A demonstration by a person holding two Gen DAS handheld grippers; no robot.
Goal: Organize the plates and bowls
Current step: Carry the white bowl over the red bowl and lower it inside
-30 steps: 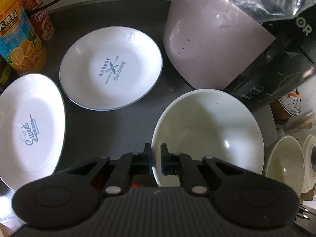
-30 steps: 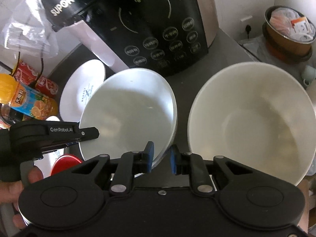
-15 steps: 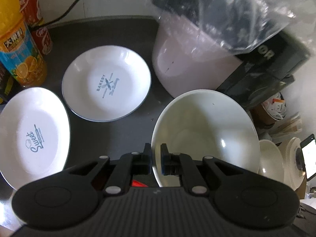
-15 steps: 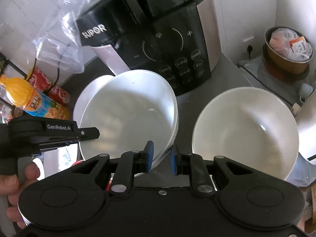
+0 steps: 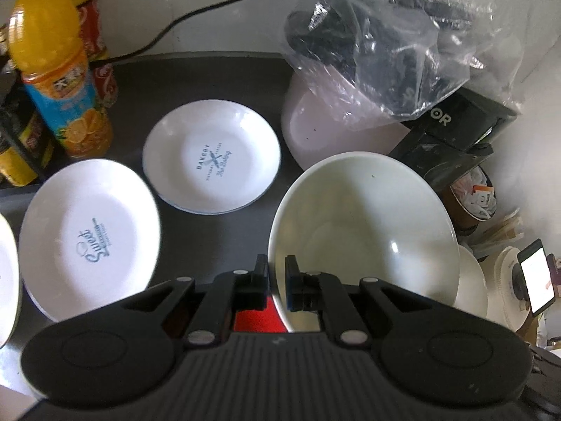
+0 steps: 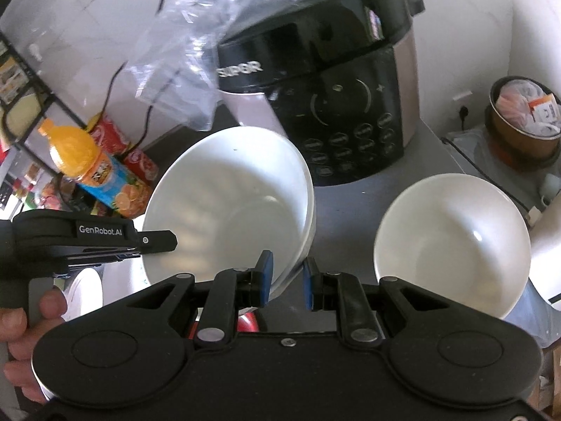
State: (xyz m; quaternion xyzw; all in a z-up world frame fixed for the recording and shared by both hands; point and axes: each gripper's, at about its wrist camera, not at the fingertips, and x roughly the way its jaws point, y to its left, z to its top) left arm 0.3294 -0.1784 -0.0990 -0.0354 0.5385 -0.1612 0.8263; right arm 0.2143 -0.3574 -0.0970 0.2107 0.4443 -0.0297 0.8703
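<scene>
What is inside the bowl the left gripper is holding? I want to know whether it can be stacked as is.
The bowl held by the left gripper looks empty: bare glazed inside, one tiny dark speck near the far rim. The near part is hidden behind the gripper.

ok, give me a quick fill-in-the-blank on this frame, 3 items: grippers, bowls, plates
1. The left gripper is shut on the rim of a white ____.
2. The right gripper holds ____; its jaws are apart.
3. The plate beside the Sweet plate is printed with the word ____.

Missing words: bowl; nothing; BAKERY
</scene>
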